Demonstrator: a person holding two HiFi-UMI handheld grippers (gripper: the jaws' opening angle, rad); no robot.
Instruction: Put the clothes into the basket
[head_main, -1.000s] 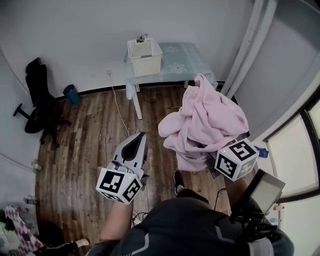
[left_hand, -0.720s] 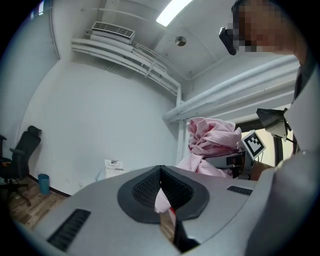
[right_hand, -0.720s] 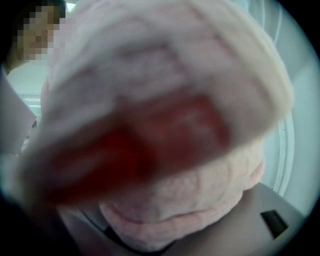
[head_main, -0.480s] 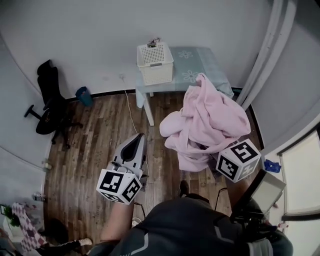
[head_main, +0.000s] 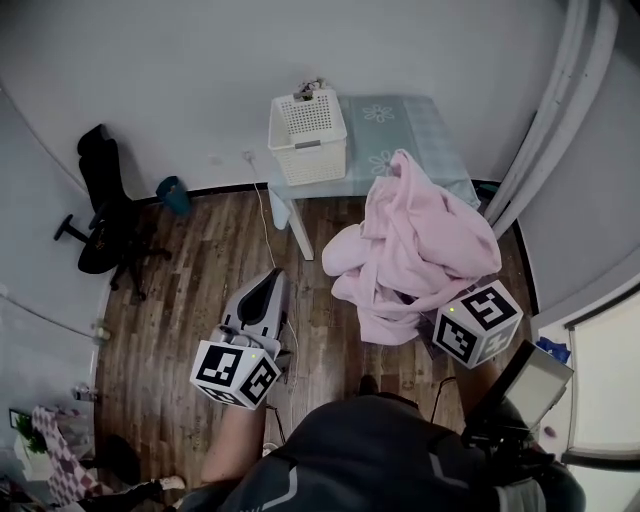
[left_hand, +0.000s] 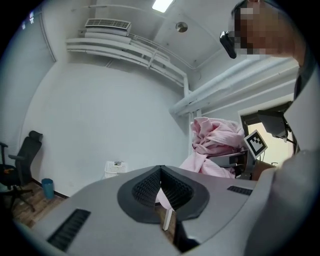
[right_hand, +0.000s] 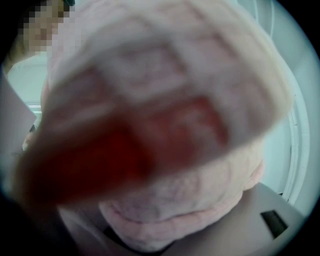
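Mid-carry here: the right gripper (head_main: 470, 325) is clamped on the pink clothes (head_main: 415, 245), held up short of the white basket (head_main: 308, 125) on the table (head_main: 400, 120) (left gripper (head_main: 272, 285) pinched closed, empty), so next it probably needs lifting over the rim and letting go.

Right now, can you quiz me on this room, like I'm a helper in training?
1. True or false: the basket stands on the floor.
2. Which claw holds the pink clothes? A: left claw. B: right claw. C: neither.
3. Fill in: the left claw's jaws are ___.

Key:
1. False. It stands on the table.
2. B.
3. Shut.
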